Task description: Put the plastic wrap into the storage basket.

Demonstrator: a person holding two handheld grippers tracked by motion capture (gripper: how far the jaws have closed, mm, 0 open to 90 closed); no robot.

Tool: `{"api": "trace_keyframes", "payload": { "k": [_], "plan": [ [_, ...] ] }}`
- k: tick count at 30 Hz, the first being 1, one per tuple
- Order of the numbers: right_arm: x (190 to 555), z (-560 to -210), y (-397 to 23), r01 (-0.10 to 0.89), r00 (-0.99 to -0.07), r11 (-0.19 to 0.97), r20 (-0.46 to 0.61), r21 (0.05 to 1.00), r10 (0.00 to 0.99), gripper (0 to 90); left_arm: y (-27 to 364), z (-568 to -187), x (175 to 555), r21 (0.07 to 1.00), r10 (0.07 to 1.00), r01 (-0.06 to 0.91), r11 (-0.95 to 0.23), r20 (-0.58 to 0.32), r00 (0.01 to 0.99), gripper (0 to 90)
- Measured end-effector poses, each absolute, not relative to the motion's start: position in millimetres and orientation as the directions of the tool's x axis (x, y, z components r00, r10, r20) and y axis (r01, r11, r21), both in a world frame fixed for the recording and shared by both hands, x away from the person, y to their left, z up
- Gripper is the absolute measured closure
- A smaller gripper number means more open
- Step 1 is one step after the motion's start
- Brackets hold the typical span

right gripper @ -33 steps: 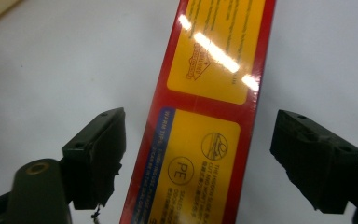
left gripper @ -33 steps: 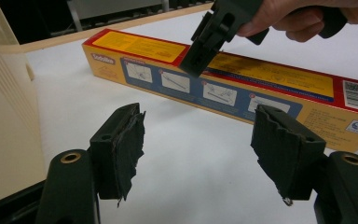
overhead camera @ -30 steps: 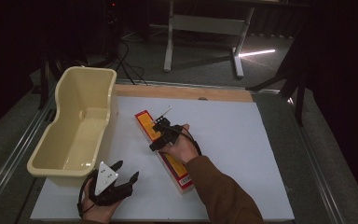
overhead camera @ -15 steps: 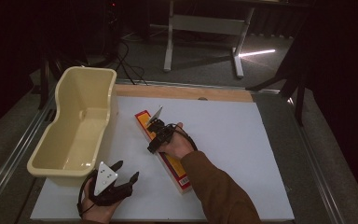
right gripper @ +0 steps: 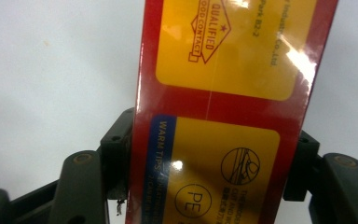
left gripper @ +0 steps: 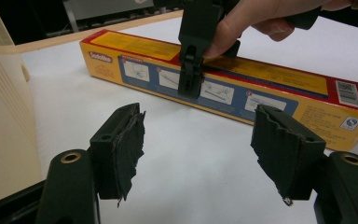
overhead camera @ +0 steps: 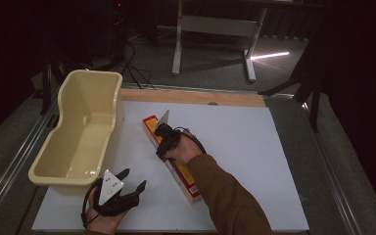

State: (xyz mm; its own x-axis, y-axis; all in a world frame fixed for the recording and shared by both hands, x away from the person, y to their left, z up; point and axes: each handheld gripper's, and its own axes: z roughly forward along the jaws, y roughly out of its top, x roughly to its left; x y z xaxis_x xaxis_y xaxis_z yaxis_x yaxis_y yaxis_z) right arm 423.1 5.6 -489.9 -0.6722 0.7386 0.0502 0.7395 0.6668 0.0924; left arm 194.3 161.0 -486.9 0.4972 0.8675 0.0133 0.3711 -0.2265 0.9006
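A long red and yellow box [overhead camera: 182, 177] lies slantwise on the white board [overhead camera: 235, 142]. My right gripper [overhead camera: 162, 147] comes down on the box's far half. Its jaws have just been closing with the box between them. In the right gripper view the pads [right gripper: 116, 154] press on both long sides of the box [right gripper: 233, 70], so my right gripper [right gripper: 212, 163] is shut on it. The left gripper view shows that right gripper [left gripper: 193, 77] astride the box [left gripper: 270, 88]. My left gripper [overhead camera: 132, 179] rests open near the front left, nothing between its jaws [left gripper: 200, 140].
A cream plastic tub [overhead camera: 90, 73] stands along the board's left side, close to the box's far end; its wall [left gripper: 0, 116] is beside my left gripper. A wooden strip [overhead camera: 191, 97] borders the board's far edge. Bare white board lies to the right.
My right gripper has shifted slightly left and lower over the box, and its jaws have closed onto the box's sides. The left gripper has stayed where it was.
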Motion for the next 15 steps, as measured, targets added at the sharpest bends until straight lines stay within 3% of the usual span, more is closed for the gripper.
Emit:
{"api": "trace_keyframes", "payload": {
  "k": [15],
  "plan": [
    [425.5, -482.7, -2.5, 0.767, -0.641, 0.637, 0.142, 0.079, 0.754, 39.1, 161.3, -486.9, 194.4, 0.901, 0.868, 0.371, -0.226, 0.012, 0.497, 34.0]
  ]
}}
